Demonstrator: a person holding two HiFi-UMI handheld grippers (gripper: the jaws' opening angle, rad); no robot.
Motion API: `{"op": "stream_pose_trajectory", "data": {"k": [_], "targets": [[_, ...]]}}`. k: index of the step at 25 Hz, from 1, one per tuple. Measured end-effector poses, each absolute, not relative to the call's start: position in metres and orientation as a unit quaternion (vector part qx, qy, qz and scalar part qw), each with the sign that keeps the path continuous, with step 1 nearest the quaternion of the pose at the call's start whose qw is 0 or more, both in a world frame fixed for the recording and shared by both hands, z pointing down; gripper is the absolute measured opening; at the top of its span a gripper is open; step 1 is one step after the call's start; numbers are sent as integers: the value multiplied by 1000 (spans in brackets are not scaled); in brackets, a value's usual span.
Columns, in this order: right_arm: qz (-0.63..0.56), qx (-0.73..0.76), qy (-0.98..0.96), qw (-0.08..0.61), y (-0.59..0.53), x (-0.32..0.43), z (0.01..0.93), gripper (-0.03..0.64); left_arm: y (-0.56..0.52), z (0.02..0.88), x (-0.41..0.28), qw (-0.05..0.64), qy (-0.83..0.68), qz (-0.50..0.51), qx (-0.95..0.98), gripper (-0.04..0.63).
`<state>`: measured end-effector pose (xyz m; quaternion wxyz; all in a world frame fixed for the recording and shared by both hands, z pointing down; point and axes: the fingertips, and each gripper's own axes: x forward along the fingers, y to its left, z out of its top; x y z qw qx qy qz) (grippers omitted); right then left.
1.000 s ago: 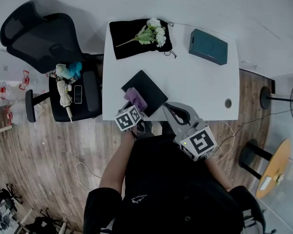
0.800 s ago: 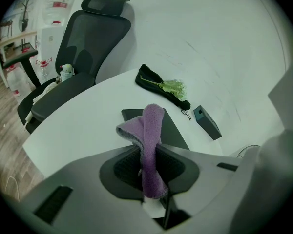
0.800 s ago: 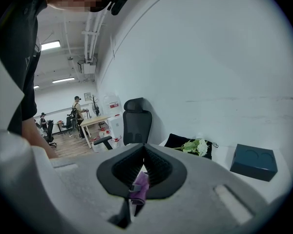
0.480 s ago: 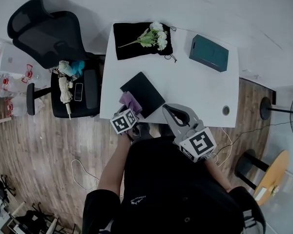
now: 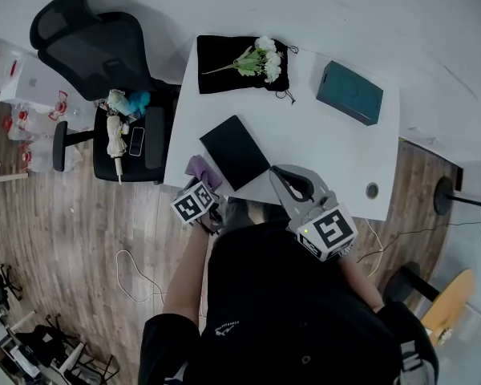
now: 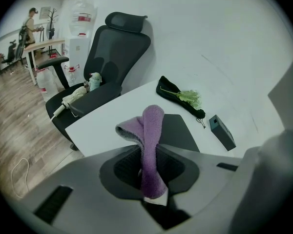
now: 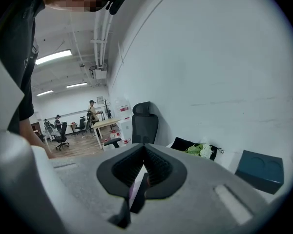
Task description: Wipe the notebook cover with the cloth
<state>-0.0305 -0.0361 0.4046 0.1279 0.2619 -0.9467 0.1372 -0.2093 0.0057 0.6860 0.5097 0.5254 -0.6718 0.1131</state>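
Head view: the black notebook (image 5: 234, 152) lies flat near the white table's (image 5: 329, 147) front-left edge. The purple cloth (image 5: 199, 169) sits just off the notebook's corner, pinched by the left gripper (image 5: 204, 183). The right gripper (image 5: 293, 185) hovers nearby, jaws pressed together on nothing; since the cloth is not on the cover, I judge the wiping either pending or finished.

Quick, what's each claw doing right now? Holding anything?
Left claw: closed on the purple cloth.
Right claw: closed, holding nothing.
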Motion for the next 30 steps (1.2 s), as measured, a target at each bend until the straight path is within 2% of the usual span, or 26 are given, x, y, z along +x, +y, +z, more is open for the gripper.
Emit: {"op": "stream_pose_trajectory", "data": {"k": [8, 30], "targets": [[135, 241, -953, 119, -41, -16, 402, 5, 10, 668, -191, 505, -683, 90, 520, 74], [151, 309, -930, 132, -55, 52, 414, 5, -40, 666, -60, 526, -581, 98, 613, 74]]}}
